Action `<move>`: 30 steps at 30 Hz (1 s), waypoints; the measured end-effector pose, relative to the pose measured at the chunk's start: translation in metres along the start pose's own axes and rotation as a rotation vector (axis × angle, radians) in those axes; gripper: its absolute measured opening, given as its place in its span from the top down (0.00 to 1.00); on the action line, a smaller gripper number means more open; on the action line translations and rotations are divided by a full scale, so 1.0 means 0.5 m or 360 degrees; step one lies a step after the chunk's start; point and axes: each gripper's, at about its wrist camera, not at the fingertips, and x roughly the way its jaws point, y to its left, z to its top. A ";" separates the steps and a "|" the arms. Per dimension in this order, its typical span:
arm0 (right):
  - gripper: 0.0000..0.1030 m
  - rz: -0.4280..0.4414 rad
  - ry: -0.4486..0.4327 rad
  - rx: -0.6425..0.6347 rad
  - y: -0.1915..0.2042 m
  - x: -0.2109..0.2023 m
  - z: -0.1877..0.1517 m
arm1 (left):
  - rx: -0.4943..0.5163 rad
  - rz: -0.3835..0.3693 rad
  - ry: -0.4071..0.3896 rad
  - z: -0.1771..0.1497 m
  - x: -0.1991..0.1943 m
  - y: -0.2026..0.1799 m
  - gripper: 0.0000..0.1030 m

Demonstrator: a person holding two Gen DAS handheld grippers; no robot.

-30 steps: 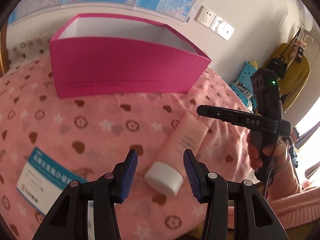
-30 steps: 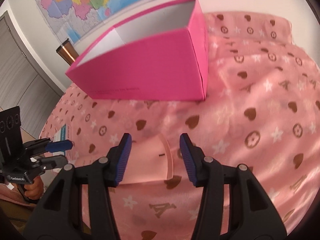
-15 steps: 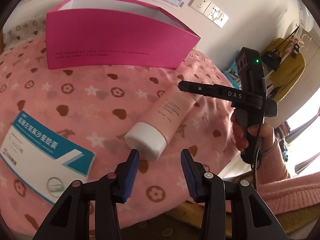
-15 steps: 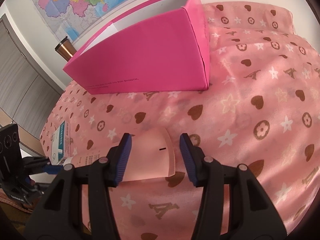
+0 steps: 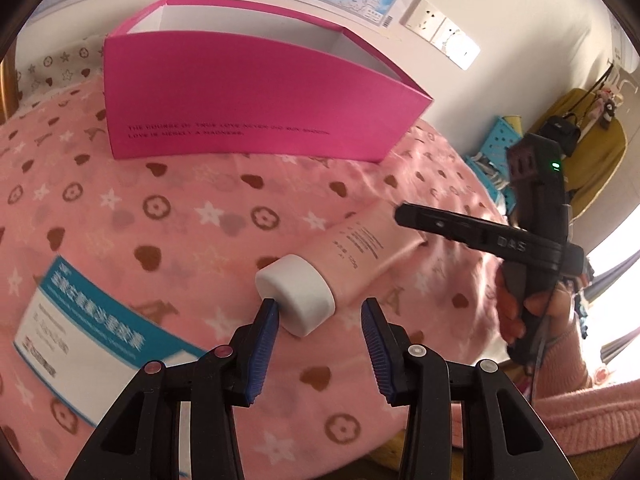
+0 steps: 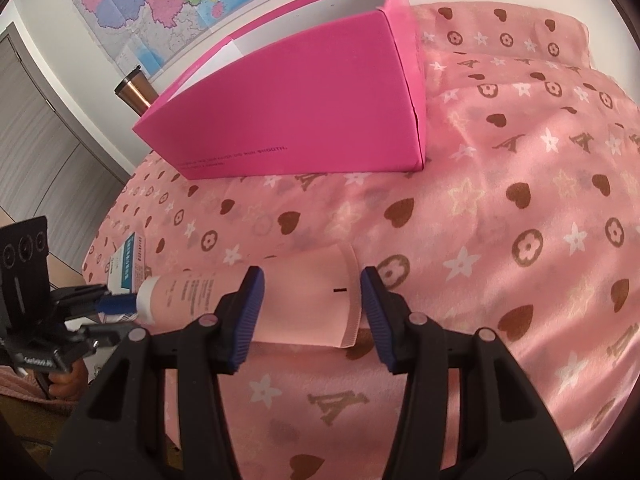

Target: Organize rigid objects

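Observation:
A pale pink tube (image 5: 360, 248) with a white cap (image 5: 296, 294) lies on the pink patterned blanket. My left gripper (image 5: 318, 338) is open, its jaws just short of the cap, the left pad touching it. My right gripper (image 6: 312, 308) is open with its jaws either side of the tube's crimped flat end (image 6: 316, 300). An open magenta box (image 5: 256, 104) stands behind the tube; it also shows in the right wrist view (image 6: 304, 112). A blue and white carton (image 5: 84, 320) lies at the left.
The blanket (image 6: 520, 208) covers a rounded surface that drops off at the front. A copper tumbler (image 6: 134, 94) stands behind the box by the wall with a map. Wall sockets (image 5: 440, 36) and a yellow coat (image 5: 588, 148) are at the right.
My left gripper has moved up to the cap, which now sits at its left pad. My right gripper has closed in around the tube's flat end. Both stay open.

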 end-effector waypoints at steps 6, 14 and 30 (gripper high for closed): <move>0.48 0.0007 -0.0027 0.0018 0.002 -0.005 0.004 | 0.0020 0.0061 -0.0041 0.034 0.005 0.015 0.59; 0.49 -0.0015 -0.0035 0.0026 0.004 -0.004 0.005 | 0.0019 0.0148 -0.0050 0.059 0.028 0.022 0.60; 0.51 -0.0061 -0.0040 0.0051 -0.001 -0.004 0.004 | 0.0072 0.0217 -0.0124 0.074 0.021 -0.002 0.60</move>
